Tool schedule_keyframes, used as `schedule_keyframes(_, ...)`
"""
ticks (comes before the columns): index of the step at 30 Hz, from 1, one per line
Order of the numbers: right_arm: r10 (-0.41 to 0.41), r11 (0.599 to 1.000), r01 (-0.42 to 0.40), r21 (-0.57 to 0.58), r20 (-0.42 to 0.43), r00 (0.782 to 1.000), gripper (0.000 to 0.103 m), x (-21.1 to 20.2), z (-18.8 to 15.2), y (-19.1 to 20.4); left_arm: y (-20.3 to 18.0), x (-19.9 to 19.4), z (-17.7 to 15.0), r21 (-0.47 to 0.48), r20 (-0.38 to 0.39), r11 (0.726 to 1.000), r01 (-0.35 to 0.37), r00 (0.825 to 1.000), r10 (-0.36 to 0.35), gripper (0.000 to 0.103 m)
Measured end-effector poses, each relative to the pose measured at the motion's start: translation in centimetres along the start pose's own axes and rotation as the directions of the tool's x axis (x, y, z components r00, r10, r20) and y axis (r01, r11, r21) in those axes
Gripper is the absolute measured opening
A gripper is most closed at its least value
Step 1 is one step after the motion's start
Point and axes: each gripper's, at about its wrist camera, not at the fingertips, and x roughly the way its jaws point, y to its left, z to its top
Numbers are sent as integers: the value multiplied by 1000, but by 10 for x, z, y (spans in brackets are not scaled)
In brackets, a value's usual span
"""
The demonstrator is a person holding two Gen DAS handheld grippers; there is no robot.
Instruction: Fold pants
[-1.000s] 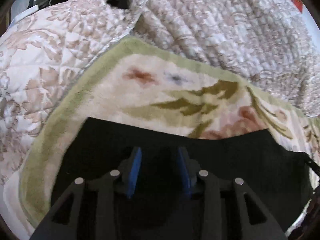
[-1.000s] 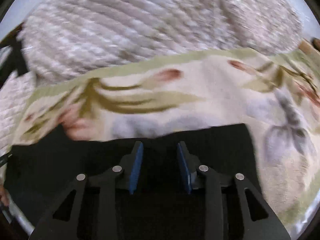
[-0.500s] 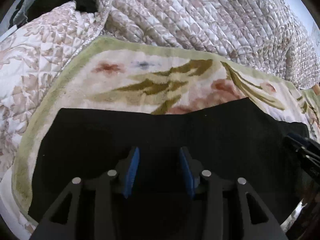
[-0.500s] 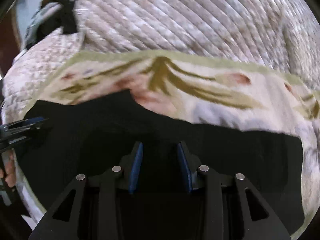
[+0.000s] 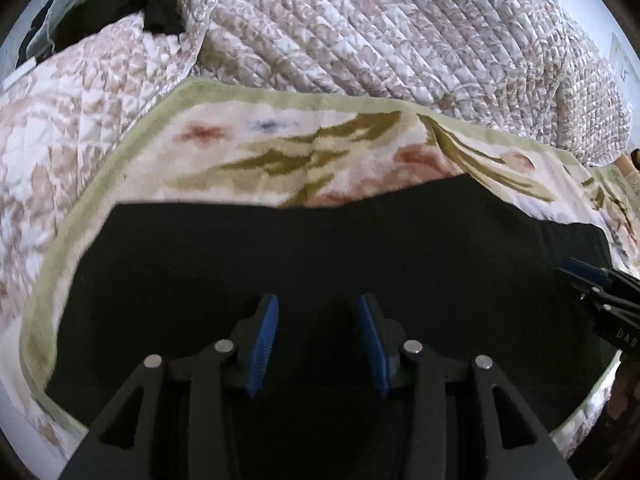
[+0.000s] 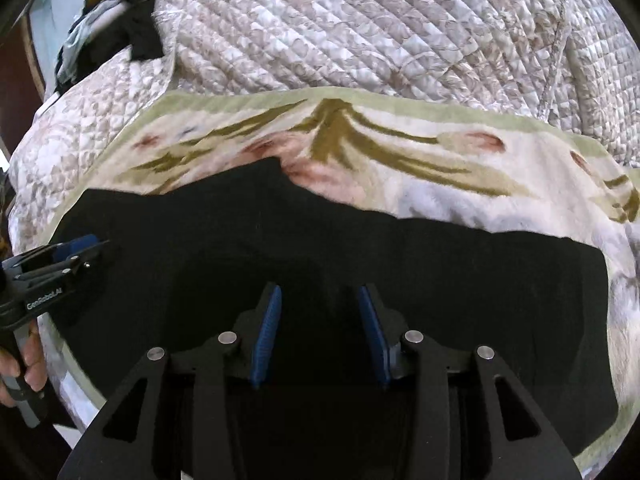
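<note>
Two hand-held grippers hang over the black pants [image 5: 320,256], which lie spread flat on a floral blanket [image 5: 280,148] with a green border; the blanket sits on the bed's quilted bedspread [image 5: 400,32].

My left hand-held gripper [image 5: 316,340] points down at the near part of the pants. Its blue pads [image 5: 266,336] stand apart with only dark cloth visible below the gap, and nothing is pinched between them, so I read it as released. In the right wrist view it shows at the left edge, over the left end of the pants, with my fingers [image 6: 28,364] wrapped around its handle.

My right hand-held gripper [image 6: 318,332] also points down over the pants, its jaws opening, the pads clear of the fabric as far as I can see. From the left wrist view its tip reaches in at the right edge, above the right end of the pants.

A heap of dark clothes [image 6: 132,28] lies at the far left of the bed, well apart from the pants.
</note>
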Motion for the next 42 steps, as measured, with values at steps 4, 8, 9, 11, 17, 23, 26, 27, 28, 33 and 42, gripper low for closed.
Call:
schedule_keyframes(4,32,999,-32,-40,-22,999,42,4,-13,18,-10,-6,-16,29,15,1000,4,1000,-4,49)
schedule_keyframes(8,-19,992,18,-123,-14,1000,50,10,-21,31,-17,-3,-20,72,20,997,-7,1000,6,56)
schedule_keyframes(9,-11,994,9,-111,-17,1000,50,11,-20,30,-17,-3,-20,75,22,997,-7,1000,5,57)
schedule_keyframes(11,13,997,-14,-75,-11,1000,53,11,-22,25,-18,-2,-22,88,30,996,-7,1000,4,60)
schedule_keyframes(17,-34,993,38,-110,42,999,53,4,-33,34,-18,-9,-34,86,86,996,-25,996,17,61)
schedule_keyframes(23,-48,993,53,-101,60,997,53,-7,-42,37,-17,-25,-46,72,111,996,-51,993,43,62)
schedule_keyframes(26,-11,997,15,-69,64,998,53,-13,-38,37,-9,-29,-38,70,134,993,-96,987,86,62)
schedule_keyframes(27,-8,998,12,-61,73,997,53,-13,-34,37,-4,-28,-35,57,137,991,-120,984,111,62)
schedule_keyframes(28,-12,998,16,-54,76,997,53,-12,-29,36,3,-27,-32,38,132,988,-152,980,146,62)
schedule_keyframes(33,-37,999,36,39,27,999,46,6,-14,17,49,-18,-21,-104,64,967,-234,968,242,62)
schedule_keyframes(42,-10,990,4,144,38,999,46,12,29,-11,82,-16,-2,-230,50,947,-224,969,242,62)
